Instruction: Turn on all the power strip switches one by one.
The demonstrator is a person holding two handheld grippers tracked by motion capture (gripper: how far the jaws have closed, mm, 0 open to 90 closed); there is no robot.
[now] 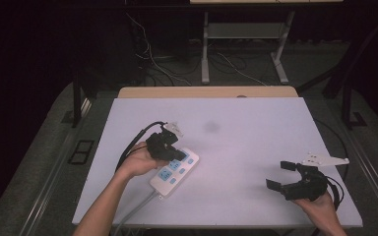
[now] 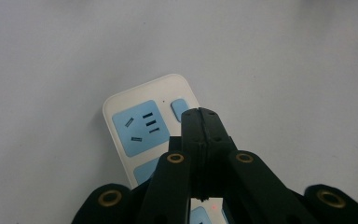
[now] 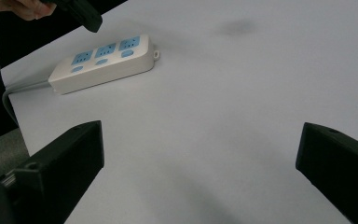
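The left gripper (image 1: 177, 153), fingers clenched empty, hovered over the power strip (image 1: 175, 171), apparently to press a switch; the right gripper (image 1: 281, 175) waited apart, fingers spread, on the tabletop (image 1: 246, 132).

White power strip (image 1: 174, 171) with blue sockets, flat on the table's left side, grey cord trailing

The power strip (image 3: 103, 63) looks like smooth white plastic with a slight sheen and pale blue socket faces. The table (image 1: 256, 147) beneath it is matt white. The left tongs (image 2: 199, 122) are matt black plastic with brass-coloured rivets.
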